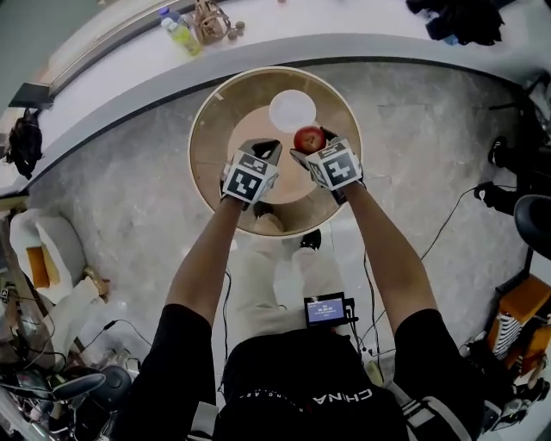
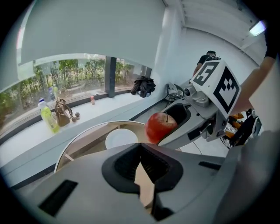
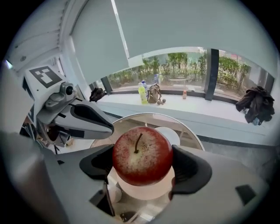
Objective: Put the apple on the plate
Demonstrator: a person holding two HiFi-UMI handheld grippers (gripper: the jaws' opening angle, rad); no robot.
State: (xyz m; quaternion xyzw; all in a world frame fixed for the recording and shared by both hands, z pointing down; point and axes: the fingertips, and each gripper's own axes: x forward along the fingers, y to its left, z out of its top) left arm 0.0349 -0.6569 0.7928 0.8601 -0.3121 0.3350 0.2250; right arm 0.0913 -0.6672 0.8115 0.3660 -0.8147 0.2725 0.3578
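A red apple (image 1: 309,139) sits between the pads of my right gripper (image 1: 312,143), which is shut on it above the round wooden table (image 1: 215,146). In the right gripper view the apple (image 3: 142,155) fills the gap between both black pads, stem up. The white plate (image 1: 292,110) lies on the table just beyond the apple, bare; it shows behind the fruit as the plate (image 3: 171,134). My left gripper (image 1: 263,148) hovers beside the right one, its jaws together and holding nothing. From the left gripper view the apple (image 2: 160,127) and plate (image 2: 121,139) lie ahead.
A white window ledge curves behind the table, with a yellow-green bottle (image 1: 179,30) and a small bag (image 1: 211,21) on it. Dark clothing (image 1: 465,19) lies at its right. Cables and clutter cover the floor on both sides.
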